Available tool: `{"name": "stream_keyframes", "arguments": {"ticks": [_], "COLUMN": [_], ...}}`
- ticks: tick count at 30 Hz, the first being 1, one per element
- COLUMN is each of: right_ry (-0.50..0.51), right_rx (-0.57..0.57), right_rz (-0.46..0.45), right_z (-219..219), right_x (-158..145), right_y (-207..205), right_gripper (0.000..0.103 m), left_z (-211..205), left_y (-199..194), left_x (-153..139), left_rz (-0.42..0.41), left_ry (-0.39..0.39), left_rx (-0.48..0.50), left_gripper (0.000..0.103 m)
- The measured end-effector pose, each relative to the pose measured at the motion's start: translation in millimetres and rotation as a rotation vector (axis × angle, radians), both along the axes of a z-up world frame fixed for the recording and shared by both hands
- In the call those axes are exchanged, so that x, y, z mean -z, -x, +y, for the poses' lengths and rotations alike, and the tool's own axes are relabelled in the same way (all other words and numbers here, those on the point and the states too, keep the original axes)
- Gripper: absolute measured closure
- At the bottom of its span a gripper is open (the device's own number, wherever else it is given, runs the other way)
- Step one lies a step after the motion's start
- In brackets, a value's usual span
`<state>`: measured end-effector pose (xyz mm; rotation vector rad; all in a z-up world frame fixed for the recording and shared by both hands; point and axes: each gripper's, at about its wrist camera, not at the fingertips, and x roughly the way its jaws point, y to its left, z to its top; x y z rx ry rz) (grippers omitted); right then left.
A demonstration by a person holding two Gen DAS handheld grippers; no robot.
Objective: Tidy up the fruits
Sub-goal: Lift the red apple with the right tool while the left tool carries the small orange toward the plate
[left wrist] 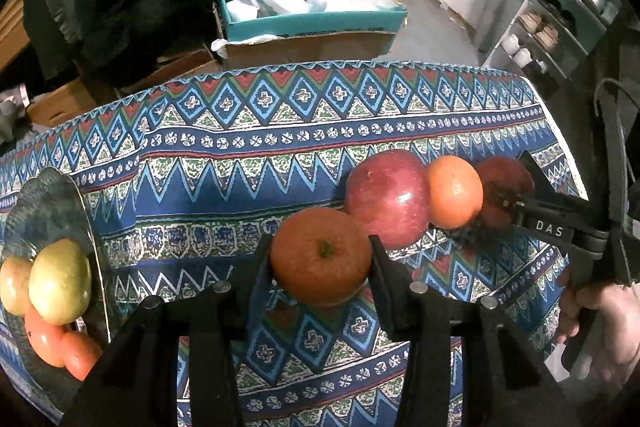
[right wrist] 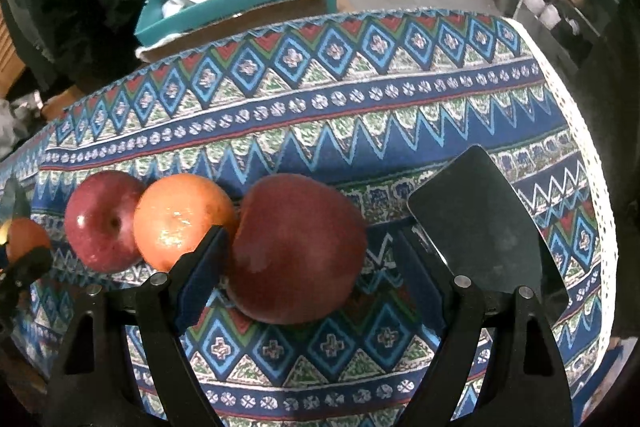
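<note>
In the left wrist view my left gripper (left wrist: 320,259) is shut on an orange (left wrist: 321,255), held just above the patterned tablecloth (left wrist: 280,131). To its right lie a red apple (left wrist: 386,199), a second orange (left wrist: 454,191) and a darker red apple (left wrist: 505,193). In the right wrist view my right gripper (right wrist: 316,251) is open around that dark red apple (right wrist: 298,247); the left finger (right wrist: 204,267) touches it, the right finger stands apart. Beside it lie the orange (right wrist: 182,219) and the other red apple (right wrist: 102,219).
A glass plate (left wrist: 48,203) at the table's left edge holds pale green fruits (left wrist: 60,281) and small orange fruits (left wrist: 60,343). A dark cleaver blade (right wrist: 476,219) lies right of the right gripper. A teal box (left wrist: 312,19) with bags stands beyond the table.
</note>
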<state>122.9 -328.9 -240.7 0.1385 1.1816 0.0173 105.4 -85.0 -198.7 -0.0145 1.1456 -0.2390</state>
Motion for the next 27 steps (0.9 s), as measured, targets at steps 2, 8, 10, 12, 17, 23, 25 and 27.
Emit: {"name": "stream_keyframes", "arguments": {"ticks": [2,8,10,12,17,23,25,27], "right_ry": [-0.03,-0.09,-0.039,-0.001,0.086,0.045,-0.002,-0.037], "right_rx": [0.017,0.016,-0.007,-0.028,-0.064,-0.051,-0.034,-0.023], "right_rz": [0.002,0.014,-0.001,-0.012,-0.042,0.003,0.022,0.031], "right_z": [-4.5,-6.6,-1.1,4.6,17.7,9.7,1.7,-5.2], "right_x": [1.4,0.6,-2.0,-4.7,-17.2,-15.4,-11.9,-7.4], "right_y": [0.2,1.4,4.3,6.4,9.8,10.1,10.6,10.9], "right_gripper": [0.019,0.035,0.036,0.038,0.045,0.044,0.044,0.039], "left_z": [0.6,0.6,0.8,1.5,3.0,6.5,5.7,4.8], "left_y": [0.6,2.0,3.5,5.5,9.6,13.7,15.7,17.3], "left_x": [0.1,-1.2,-2.6,-5.3,-13.1,-13.6,-13.0,-12.3], "left_rz": [0.001,0.0,-0.002,-0.007,-0.021,-0.006,-0.003,-0.004], "left_ry": [0.0,0.002,0.0,0.001,0.004,0.014,0.011,0.007], "left_rx": [0.0,-0.002,-0.001,0.0,0.001,-0.008,-0.003,0.002], "left_gripper": [0.057,0.057,0.057,0.057,0.057,0.057,0.057,0.057]}}
